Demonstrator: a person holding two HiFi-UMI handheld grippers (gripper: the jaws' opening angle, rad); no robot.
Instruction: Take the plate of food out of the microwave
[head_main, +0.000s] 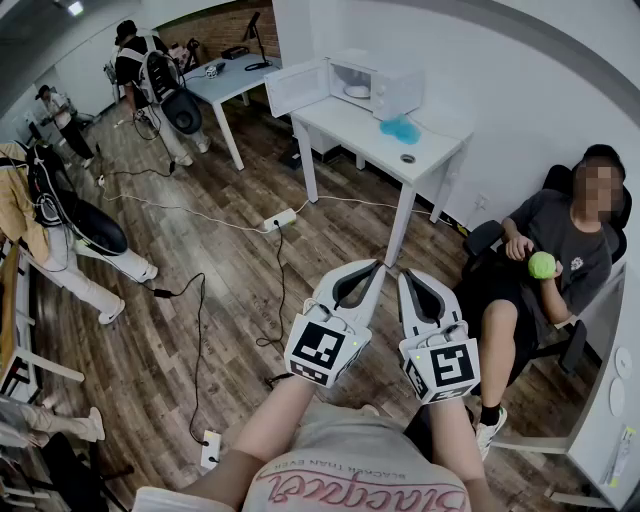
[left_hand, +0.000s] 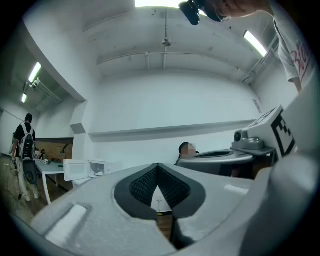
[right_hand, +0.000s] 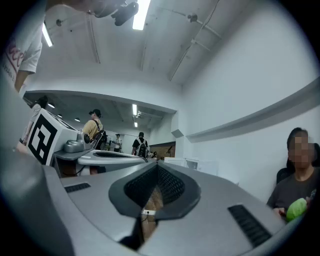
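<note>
Two grippers, both shut and empty. Left gripper (head_main: 377, 266): in its own view the jaws meet at the tips, ribbed pads forming a closed V, nothing between them. Right gripper (head_main: 404, 273): same in its own view, tips together, nothing held. The two sit side by side low in the head view, noses angled toward each other and nearly touching, pointed out over the wooden floor (head_main: 230, 300).

Plate (head_main: 357, 91): lies flat on the bottom of the microwave (head_main: 378, 86) cavity, well apart from both grippers. It shows only as a small pale disc, too small to tell a long axis or what is on it.

Microwave stands at the far end of a white table (head_main: 425, 160) against the wall. Its long side runs along the table edge. Door (head_main: 297, 87) is swung wide open to the left in the head view, so the cavity mouth faces out into the room, toward me. The left gripper view also catches the open door, far off at the left.

Blue heap (head_main: 401, 129) lies on the table just in front of the microwave.

Seated person (head_main: 560, 240) to my right holds a green ball (head_main: 541, 264). Power strip (head_main: 279, 219) lies on the floor between me and the table.
</note>
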